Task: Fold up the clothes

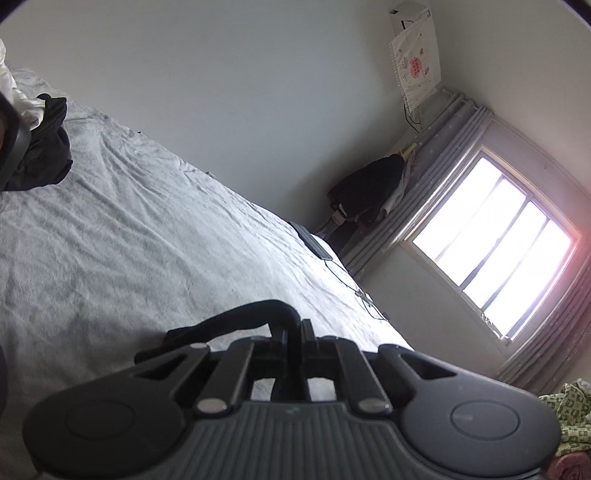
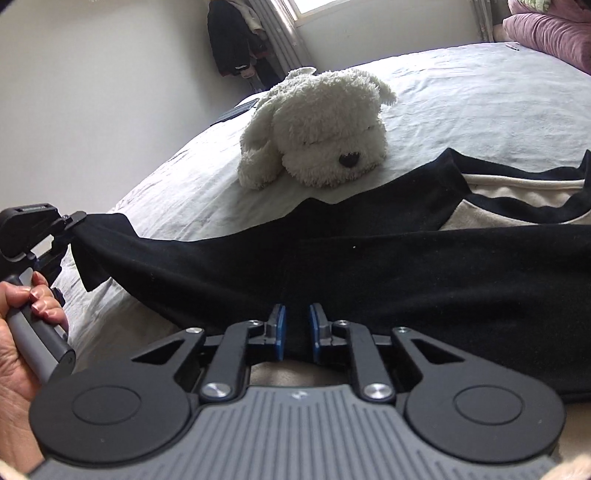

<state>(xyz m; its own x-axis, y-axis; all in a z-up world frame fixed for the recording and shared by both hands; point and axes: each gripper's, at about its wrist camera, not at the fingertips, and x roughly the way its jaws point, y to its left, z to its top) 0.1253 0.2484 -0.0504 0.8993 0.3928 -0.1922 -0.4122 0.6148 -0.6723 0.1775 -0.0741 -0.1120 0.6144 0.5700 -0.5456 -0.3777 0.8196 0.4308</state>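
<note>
A black garment [image 2: 406,266] with a cream lining [image 2: 517,192] lies stretched across the near edge of the bed [image 2: 480,96]. My right gripper [image 2: 296,325] is at its lower hem, blue pads [image 2: 280,328] pressed on a fold of the black cloth. Far left in the right wrist view, my left gripper [image 2: 75,219] pinches a corner of the garment and holds it up, a hand [image 2: 33,306] on its handle. In the left wrist view, the left gripper [image 1: 295,328] is shut on a strip of the black garment [image 1: 221,321] that trails to the left.
A white plush dog [image 2: 317,129] lies on the grey sheet just beyond the garment. A pile of dark clothes [image 1: 48,151] sits further along the bed [image 1: 129,240]. A dark flat device [image 1: 314,242] with a cable rests near the wall. Pink bedding [image 2: 550,33] is at the far right.
</note>
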